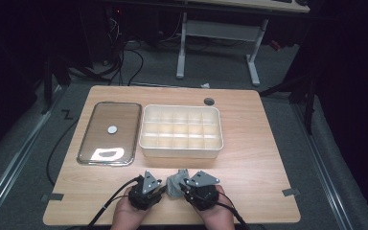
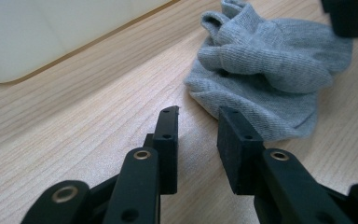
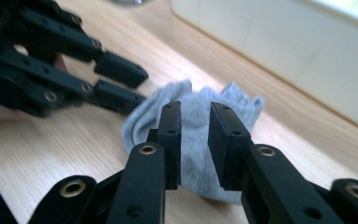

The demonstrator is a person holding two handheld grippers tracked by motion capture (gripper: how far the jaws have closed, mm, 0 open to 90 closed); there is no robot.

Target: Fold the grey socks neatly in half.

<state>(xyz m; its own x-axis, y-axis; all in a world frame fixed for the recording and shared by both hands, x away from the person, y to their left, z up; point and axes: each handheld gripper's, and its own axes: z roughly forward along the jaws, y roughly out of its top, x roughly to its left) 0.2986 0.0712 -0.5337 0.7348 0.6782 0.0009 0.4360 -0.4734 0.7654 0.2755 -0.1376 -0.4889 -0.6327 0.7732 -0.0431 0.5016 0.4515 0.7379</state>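
— From above, what lies at the near edge of the table (image 1: 249, 158)?
— A crumpled grey sock (image 1: 176, 183), sitting between the left gripper (image 1: 154, 189) and the right gripper (image 1: 186, 188). Each is held in a hand at the bottom of the frame. Further back stand a white divided box (image 1: 181, 132) and, to its left, a flat clear lid (image 1: 109, 132).

— And along the left gripper's jaws?
— Its jaws stand apart with a plain gap and bare wood between them, so the left gripper (image 2: 196, 122) is open and grips nothing. The sock (image 2: 265, 74) lies just ahead and to the right, near the tips; I cannot tell whether the right-hand jaw touches its edge. The box wall (image 2: 51, 32) shows pale at the upper left, well apart from the sock.

— And along the right gripper's jaws?
— The right gripper (image 3: 195, 119) is open too, a narrow gap between its jaws, and the sock (image 3: 191, 126) lies on the wood right in front of them, showing through the gap. Whether the tips rest on the fabric I cannot tell. The left gripper (image 3: 121, 81) comes in from the left, its tips at the sock's far edge. The box (image 3: 298, 51) runs along the upper right.
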